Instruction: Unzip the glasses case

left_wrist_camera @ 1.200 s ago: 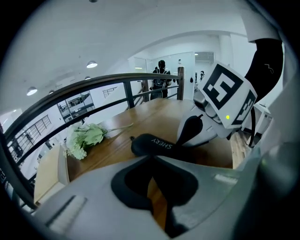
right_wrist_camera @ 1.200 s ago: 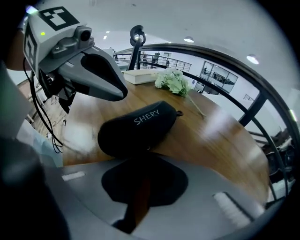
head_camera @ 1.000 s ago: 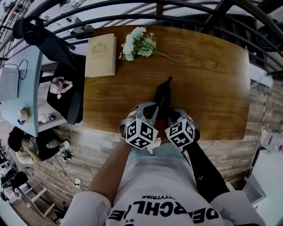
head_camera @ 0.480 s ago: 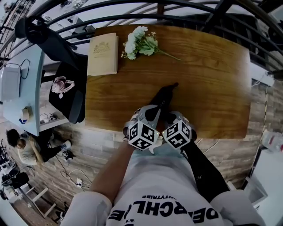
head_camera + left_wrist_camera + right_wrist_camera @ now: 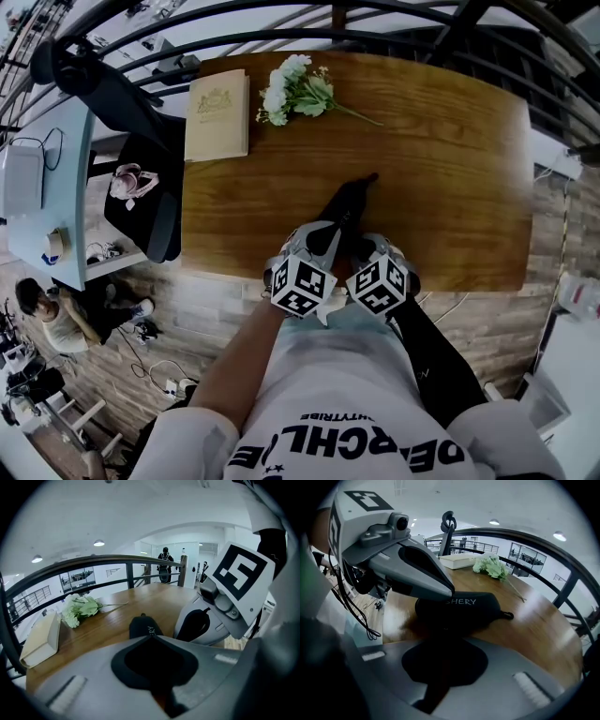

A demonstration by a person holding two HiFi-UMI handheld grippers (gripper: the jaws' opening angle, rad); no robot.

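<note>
**Lining up the unzip at the case's near end**

Case [image 5: 345, 208] lies on the counter [image 5: 450, 187] along the 6-to-1 o'clock line. Its near end is close to the 6 o'clock edge, and a small loop [image 5: 508, 616] sits at the far tip. Flowers [image 5: 295, 94] at 11 and book [image 5: 217, 117] at 10 are well apart from it.

Left hand-held gripper [image 5: 151, 637]: jaws together, tip touching the case's top near the near end. Right hand-held gripper [image 5: 446, 637]: jaws together too, tip right at the near end. It's too dark at both tips to tell whether a zip pull or fabric is pinched.

My read is early stage, since no open seam shows.

To do it well:
- One tool anchors just behind the slider.
- The other drags the pull low, in line with the track, following the curve.
- Keep the anchor firm so the soft case doesn't bunch or slide off the 6 o'clock edge.
- If the pull isn't actually caught, reopen and regrip before hauling.
</note>
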